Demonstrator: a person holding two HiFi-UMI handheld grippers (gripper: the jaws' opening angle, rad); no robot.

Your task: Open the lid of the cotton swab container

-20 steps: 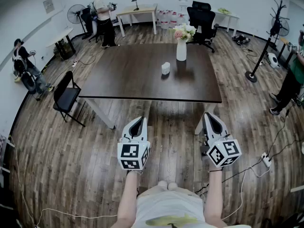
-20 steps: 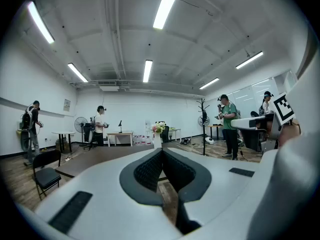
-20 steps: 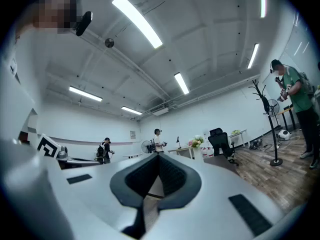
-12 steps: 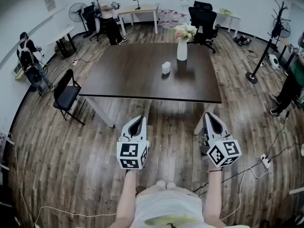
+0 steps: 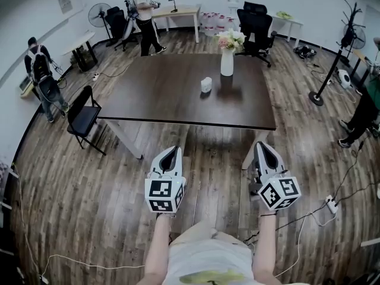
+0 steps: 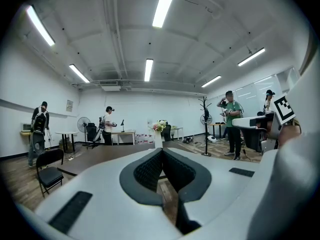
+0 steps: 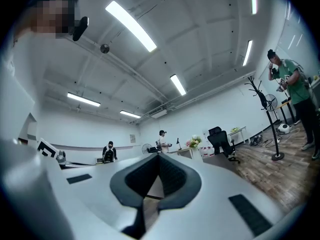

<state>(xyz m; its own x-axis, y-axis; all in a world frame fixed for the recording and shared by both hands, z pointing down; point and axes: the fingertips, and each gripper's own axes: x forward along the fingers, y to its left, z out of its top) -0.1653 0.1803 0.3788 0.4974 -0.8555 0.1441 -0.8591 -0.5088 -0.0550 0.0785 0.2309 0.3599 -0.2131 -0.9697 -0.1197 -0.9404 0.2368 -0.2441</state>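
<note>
Over the near floor: the left claw (image 5: 172,153) and the right claw (image 5: 263,148) hang side by side, both closed on nothing. Neither has shifted in the last moment.
Change: only bystanders have moved. The person by the far desk (image 5: 145,18) has stepped right, and the person at the far left (image 5: 40,75) has walked along the wall.
Meaning: the task looks unstarted, with the whole approach to the counter still ahead.
Container: the cotton swab container (image 5: 206,85) stands upright past the middle of the counter (image 5: 154,100), near the vase of flowers (image 5: 227,61) on its left and well apart from both claws. It is too small to tell how the lid sits.
Counter: dark and broad, carrying only those two things.
Room: plank floor (image 5: 83,189) with trailing cables; a folding chair (image 5: 82,120) off the counter's near-left corner; an office chair (image 5: 252,21) and a fan (image 5: 98,15) at the far wall; a coat stand (image 5: 347,22) at far right.
</note>
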